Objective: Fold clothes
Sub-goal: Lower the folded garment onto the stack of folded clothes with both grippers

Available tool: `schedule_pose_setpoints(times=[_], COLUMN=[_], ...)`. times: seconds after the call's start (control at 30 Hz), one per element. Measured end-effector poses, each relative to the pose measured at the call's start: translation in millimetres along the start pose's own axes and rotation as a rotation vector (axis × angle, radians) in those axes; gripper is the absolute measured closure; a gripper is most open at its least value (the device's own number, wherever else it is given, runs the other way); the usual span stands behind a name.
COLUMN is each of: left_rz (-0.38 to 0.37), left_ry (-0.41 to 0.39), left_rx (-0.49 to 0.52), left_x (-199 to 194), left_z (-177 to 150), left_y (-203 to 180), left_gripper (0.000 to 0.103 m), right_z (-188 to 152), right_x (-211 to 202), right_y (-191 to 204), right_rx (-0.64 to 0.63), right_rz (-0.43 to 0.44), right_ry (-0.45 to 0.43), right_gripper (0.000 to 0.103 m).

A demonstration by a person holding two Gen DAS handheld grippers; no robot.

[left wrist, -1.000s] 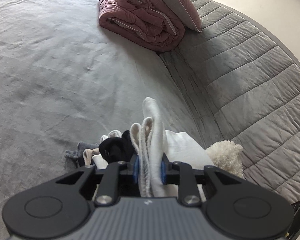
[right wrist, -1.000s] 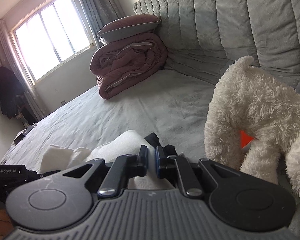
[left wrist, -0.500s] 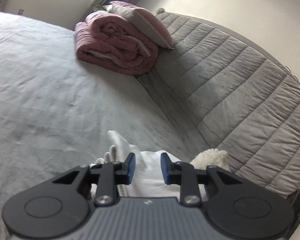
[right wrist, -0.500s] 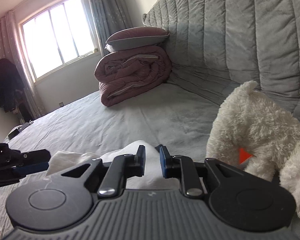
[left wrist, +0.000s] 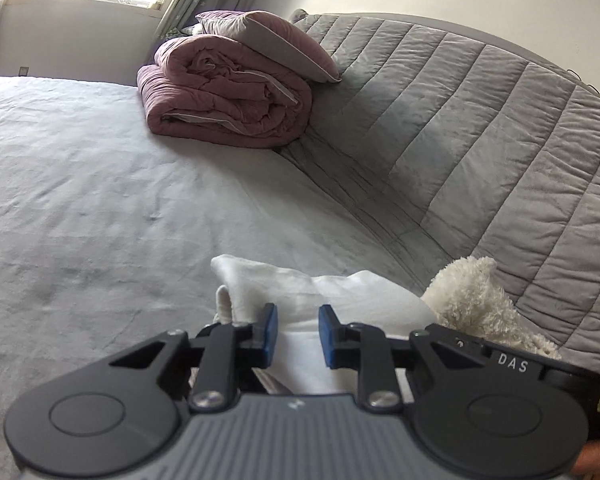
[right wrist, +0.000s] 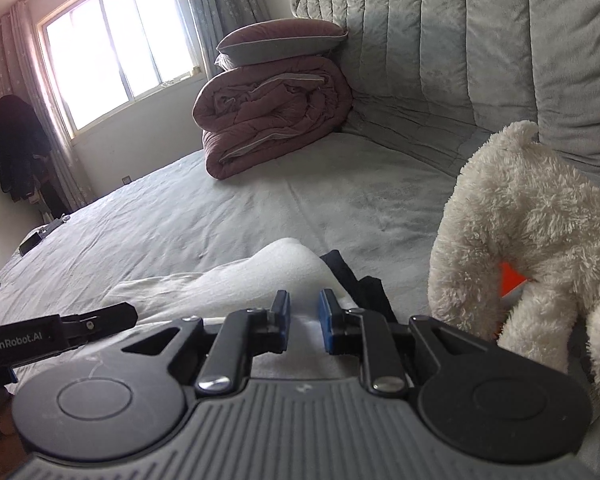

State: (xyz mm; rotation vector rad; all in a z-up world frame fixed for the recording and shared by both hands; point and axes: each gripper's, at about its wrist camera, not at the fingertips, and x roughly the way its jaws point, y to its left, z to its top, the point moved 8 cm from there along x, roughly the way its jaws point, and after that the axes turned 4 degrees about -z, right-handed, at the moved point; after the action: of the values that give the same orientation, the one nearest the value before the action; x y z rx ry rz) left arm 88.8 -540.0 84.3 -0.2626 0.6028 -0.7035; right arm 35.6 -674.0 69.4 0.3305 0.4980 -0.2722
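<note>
Both grippers released: left gripper (left wrist: pixel 298 334) and right gripper (right wrist: pixel 304 322) gape over soft white folded cloth (left wrist: pixel 340 296). Fluffy plush toy (right wrist: pixel 532 232) alongside, on grey velvety bedspread (left wrist: pixel 100 184).

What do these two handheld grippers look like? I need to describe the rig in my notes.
Both the left gripper and right gripper have ribbed grey bodies, black linkages with round caps and silver screws, and blue-padded fingers. White "GenRobot.AI" and "DAS" lettering marks their sides.

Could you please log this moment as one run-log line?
left tongs: open over white garment | right tongs: open over it | plush toy: beside | stage: released
</note>
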Motion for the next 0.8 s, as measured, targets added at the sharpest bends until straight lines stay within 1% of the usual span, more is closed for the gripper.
schedule_pose_setpoints(times=[0.17, 0.27, 0.3, 0.33, 0.37, 0.43, 0.5, 0.53, 0.67, 0.8], left_rz=[-0.007, -0.019, -0.022, -0.026, -0.03, -0.033, -0.033, -0.03, -0.018, -0.007], left_ry=[-0.004, -0.017, -0.024, -0.035, -0.048, -0.073, -0.086, -0.084, -0.054, -0.049], left_rx=[0.002, 0.01, 0.016, 0.025, 0.043, 0.092, 0.152, 0.168, 0.159, 0.179], left_x=[-1, -6, -9, -12, -17, -27, -33, -34, -31, -31], left_z=[-1, 0, 1, 2, 2, 1, -2, -4, -13, -21], left_y=[4, 1, -1, -4, -8, -17, -25, -26, -17, -13], left_gripper=[0.079, 0.079, 0.079, 0.078, 0.077, 0.077, 0.077, 0.077, 0.077, 0.077], right_z=[-1, 1, 3, 5, 7, 7, 3, -1, -17, -24], right_x=[-2, -11, -17, -23, -29, -38, -40, -37, -27, -25], right_y=[2, 5, 8, 11, 14, 22, 31, 34, 45, 49], right_rx=[-0.001, -0.006, -0.011, -0.018, -0.025, -0.042, -0.065, -0.085, -0.163, -0.203], right_rz=[-0.003, -0.008, -0.006, 0.004, 0.013, 0.043, 0.074, 0.072, 0.063, 0.062], right_ry=[-0.003, -0.032, -0.047, -0.062, -0.077, -0.087, -0.064, -0.045, 0.03, 0.037], right_gripper=[0.082, 0.082, 0.077, 0.069, 0.065, 0.064, 0.064, 0.064, 0.064, 0.063])
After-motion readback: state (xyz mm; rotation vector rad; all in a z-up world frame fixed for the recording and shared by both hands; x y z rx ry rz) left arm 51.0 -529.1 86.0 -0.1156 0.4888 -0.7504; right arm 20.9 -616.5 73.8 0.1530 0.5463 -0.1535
